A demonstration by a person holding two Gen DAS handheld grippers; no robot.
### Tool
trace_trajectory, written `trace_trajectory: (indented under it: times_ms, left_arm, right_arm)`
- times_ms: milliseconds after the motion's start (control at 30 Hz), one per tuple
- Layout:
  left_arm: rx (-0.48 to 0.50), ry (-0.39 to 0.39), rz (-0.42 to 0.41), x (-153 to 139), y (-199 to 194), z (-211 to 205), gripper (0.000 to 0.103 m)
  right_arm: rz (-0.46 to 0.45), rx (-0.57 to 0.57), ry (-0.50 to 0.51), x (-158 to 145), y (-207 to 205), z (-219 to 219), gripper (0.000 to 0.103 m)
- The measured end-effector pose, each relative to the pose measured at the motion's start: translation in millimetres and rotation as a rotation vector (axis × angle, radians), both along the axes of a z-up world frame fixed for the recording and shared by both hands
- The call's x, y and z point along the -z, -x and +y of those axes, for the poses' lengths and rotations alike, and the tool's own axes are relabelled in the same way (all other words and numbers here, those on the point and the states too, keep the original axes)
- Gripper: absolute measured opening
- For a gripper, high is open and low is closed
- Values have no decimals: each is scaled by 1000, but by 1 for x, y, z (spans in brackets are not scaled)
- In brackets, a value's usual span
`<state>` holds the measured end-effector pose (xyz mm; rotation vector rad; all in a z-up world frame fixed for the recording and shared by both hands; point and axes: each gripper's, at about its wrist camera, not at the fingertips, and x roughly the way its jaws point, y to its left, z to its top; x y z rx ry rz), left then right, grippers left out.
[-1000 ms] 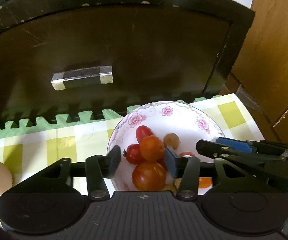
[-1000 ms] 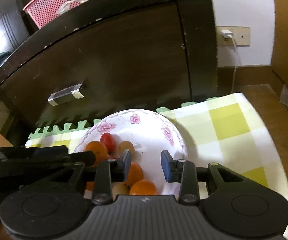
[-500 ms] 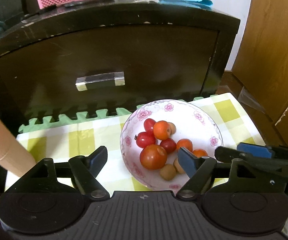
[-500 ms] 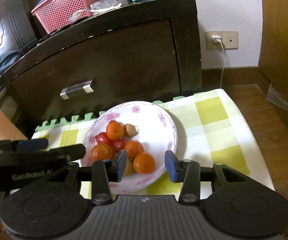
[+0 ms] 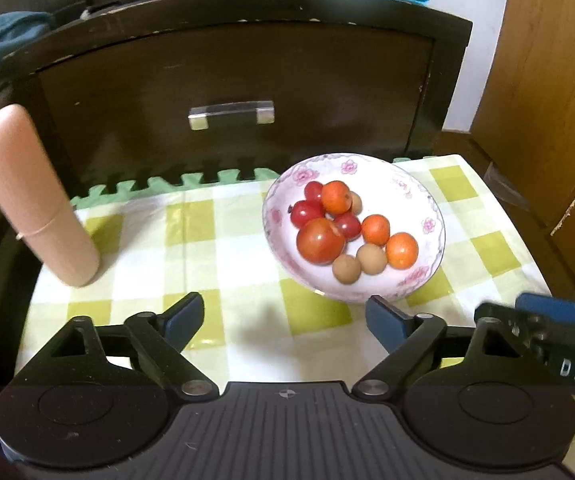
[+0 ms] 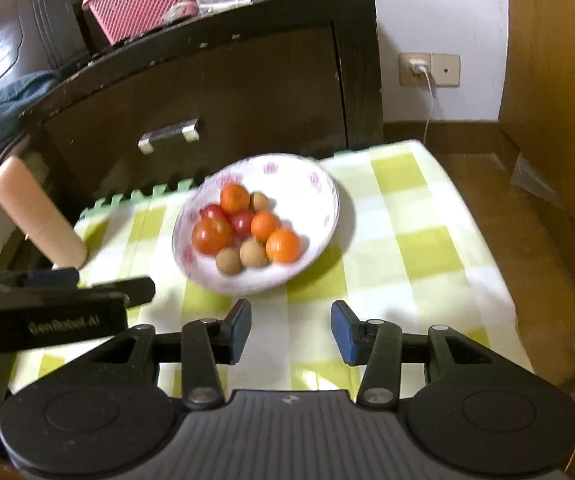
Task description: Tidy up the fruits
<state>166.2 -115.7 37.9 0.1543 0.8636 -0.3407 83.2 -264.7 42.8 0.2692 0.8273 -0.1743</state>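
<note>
A white bowl with pink flowers (image 5: 427, 216) (image 6: 323, 192) sits on a green-and-white checked cloth (image 5: 223, 240). It holds a big red tomato (image 5: 320, 240), small red cherry tomatoes (image 5: 305, 212), orange fruits (image 5: 401, 250) and tan round fruits (image 5: 371, 258). My left gripper (image 5: 285, 320) hangs open over the cloth, short of the bowl, with nothing between its fingers. In the right wrist view my right gripper (image 6: 290, 330) is open and empty too, just in front of the bowl.
A pink cylinder bottle (image 5: 35, 200) stands at the cloth's left end. Behind is a dark cabinet with a metal drawer handle (image 5: 231, 114) and a pink basket (image 6: 143, 4) on top. Wooden panels (image 5: 547, 100) and bare floor lie to the right.
Both grippers have pulled back and up from the bowl. The left one, which had its fingers around an orange fruit, has opened wide and the fruit lies in the bowl. The right opened wider.
</note>
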Motion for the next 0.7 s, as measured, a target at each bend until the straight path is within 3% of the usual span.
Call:
trace_trajectory:
  times_ms: [300,367,700]
  left_arm:
    - [-12,2,4,4,38,16,93]
    - [-15,-1,7,6,45,18,103]
    - [-16,-24,-15,6,77,24,103]
  right_arm:
    - [-11,-14,-10,-4,36,18,43]
    - [2,-17,-6,-1,43,22,44]
    - [19,-24,-24,4,75,35,44]
